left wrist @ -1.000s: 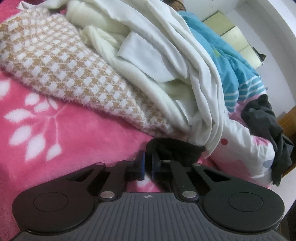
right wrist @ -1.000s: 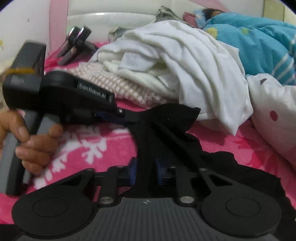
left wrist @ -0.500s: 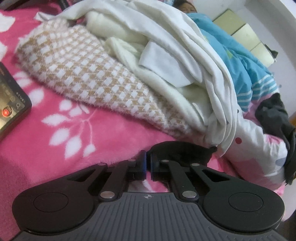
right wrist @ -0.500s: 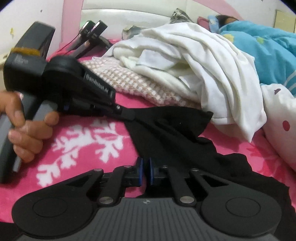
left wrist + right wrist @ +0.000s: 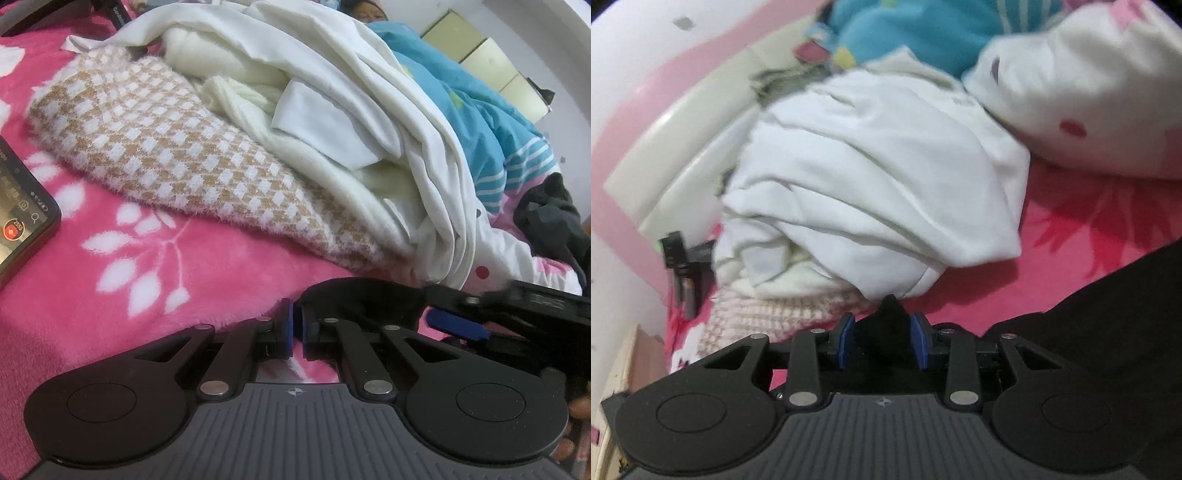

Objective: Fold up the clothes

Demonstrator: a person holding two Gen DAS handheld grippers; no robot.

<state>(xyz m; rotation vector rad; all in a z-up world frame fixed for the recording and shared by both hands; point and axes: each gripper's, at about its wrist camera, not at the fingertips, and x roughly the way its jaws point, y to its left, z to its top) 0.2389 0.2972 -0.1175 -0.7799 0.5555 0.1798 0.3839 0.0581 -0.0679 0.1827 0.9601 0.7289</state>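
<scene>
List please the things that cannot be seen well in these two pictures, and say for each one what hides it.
- Black garment: right wrist view, cut by the frame edge and hidden behind the right gripper, whose jaws are opening around a peak of it.
- Phone: left wrist view, cut by the left edge; screen text too small.
- Checked knit: its far side lies under the white clothes.
- Left gripper: shut; whether cloth is pinched is unclear.

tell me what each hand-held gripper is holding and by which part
Left hand-held gripper: shut on the black garment, at its edge. Right hand-held gripper: jaws opening, black cloth between them but not pressed.
</scene>
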